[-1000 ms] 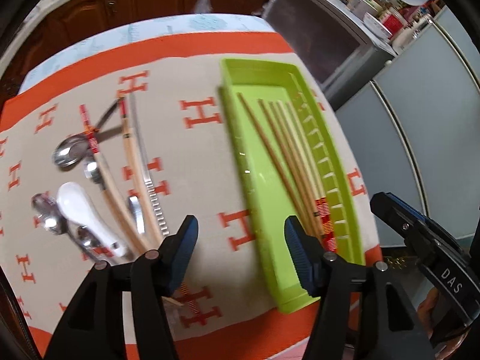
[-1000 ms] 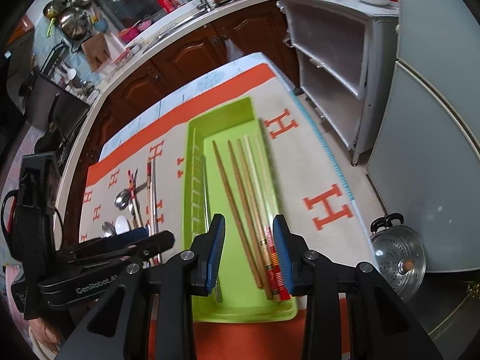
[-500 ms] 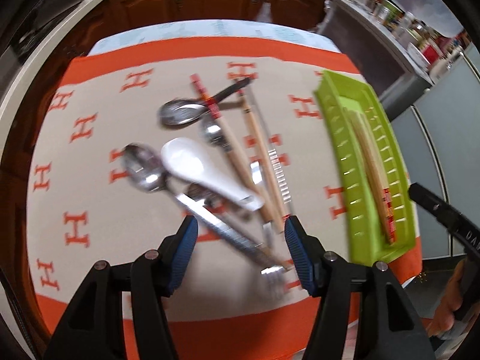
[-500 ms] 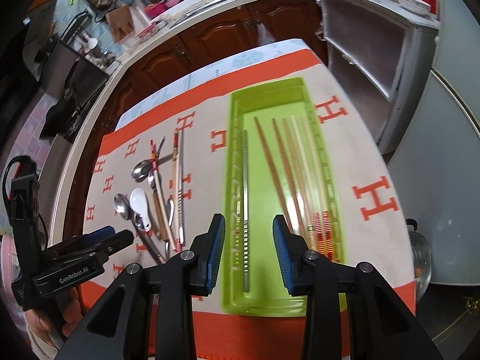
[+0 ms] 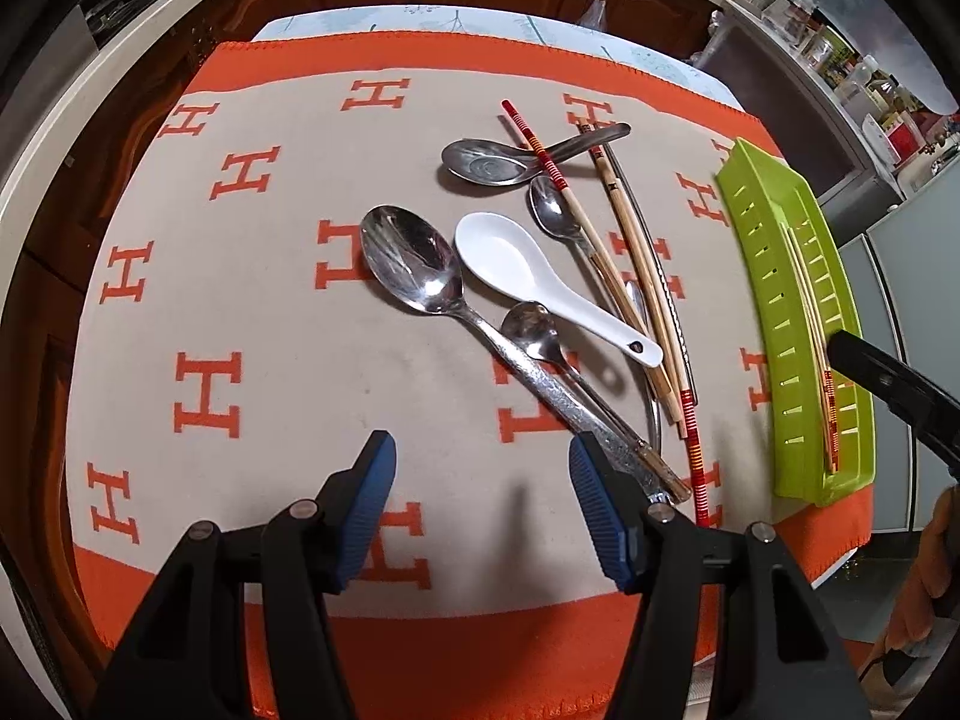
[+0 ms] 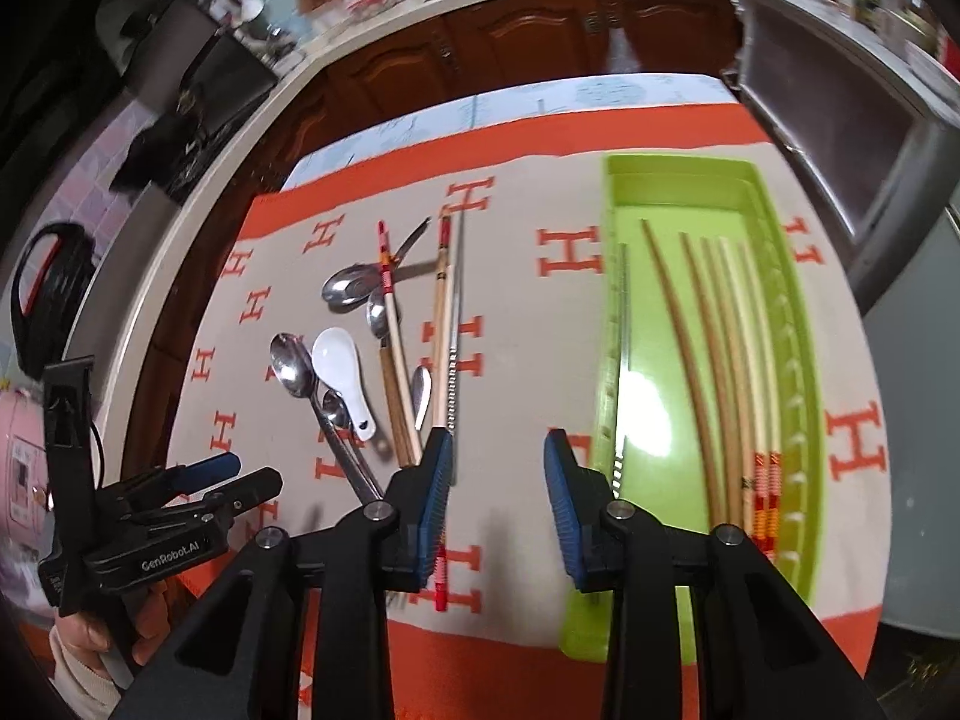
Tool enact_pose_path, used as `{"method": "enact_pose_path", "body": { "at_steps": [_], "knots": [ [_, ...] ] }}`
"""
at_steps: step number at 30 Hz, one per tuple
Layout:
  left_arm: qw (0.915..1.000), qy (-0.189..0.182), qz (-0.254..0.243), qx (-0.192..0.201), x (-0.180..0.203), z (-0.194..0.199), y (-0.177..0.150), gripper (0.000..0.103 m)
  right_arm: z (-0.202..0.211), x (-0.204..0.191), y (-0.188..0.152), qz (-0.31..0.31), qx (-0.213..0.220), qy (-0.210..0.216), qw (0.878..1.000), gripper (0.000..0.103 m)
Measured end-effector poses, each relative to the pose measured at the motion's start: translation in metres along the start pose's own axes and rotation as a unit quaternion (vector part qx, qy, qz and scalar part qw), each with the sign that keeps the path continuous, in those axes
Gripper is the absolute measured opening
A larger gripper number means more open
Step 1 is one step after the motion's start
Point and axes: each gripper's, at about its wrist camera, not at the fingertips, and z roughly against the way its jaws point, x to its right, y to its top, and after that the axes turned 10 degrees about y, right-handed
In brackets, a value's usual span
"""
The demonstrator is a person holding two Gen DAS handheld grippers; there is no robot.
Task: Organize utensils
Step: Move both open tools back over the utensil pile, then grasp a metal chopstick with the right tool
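A loose pile of utensils lies on the cloth: a large steel spoon [image 5: 414, 258], a white ceramic spoon [image 5: 510, 252], smaller steel spoons and red-banded chopsticks [image 5: 624, 276]. My left gripper [image 5: 480, 468] hangs open just in front of the pile, nothing between its pads. The green tray [image 6: 678, 180] holds several wooden chopsticks [image 6: 720, 360] and a metal one [image 6: 624, 330]. My right gripper [image 6: 498, 456] is over the cloth between the pile and the tray's left wall. Its jaws are closing, with nothing between them. The white spoon [image 6: 339, 366] lies to its left.
An orange-and-beige cloth [image 5: 240, 312] printed with H marks covers the table. Dark wooden cabinets [image 6: 510, 42] run behind it and a steel shelf unit [image 6: 840, 138] stands at the right. A person's hand [image 6: 90, 642] holds the left gripper [image 6: 228, 474] at the table's left edge.
Both grippers have moved left. The left one went from beside the tray to in front of the utensil pile. The right one went from over the tray to its left wall.
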Motion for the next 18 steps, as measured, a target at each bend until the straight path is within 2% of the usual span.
{"method": "enact_pose_path", "body": {
  "at_steps": [4, 9, 15, 18],
  "knots": [
    [0.9999, -0.010, -0.003, -0.002, 0.002, -0.003, 0.000, 0.058, -0.027, -0.011, 0.013, 0.019, -0.030, 0.005, 0.999, 0.022],
    [0.9997, -0.025, -0.001, -0.005, 0.002, -0.008, 0.002, 0.058, -0.071, -0.007, 0.036, 0.012, -0.075, 0.008, 0.997, 0.016],
    [0.9994, -0.032, 0.007, -0.009, -0.005, -0.014, 0.004, 0.058, -0.120, 0.002, 0.064, -0.007, -0.119, 0.018, 0.993, 0.013],
    [0.9992, -0.036, 0.012, -0.011, -0.011, -0.017, 0.004, 0.058, -0.138, 0.005, 0.071, -0.006, -0.134, 0.009, 0.991, 0.012]
  ]
}}
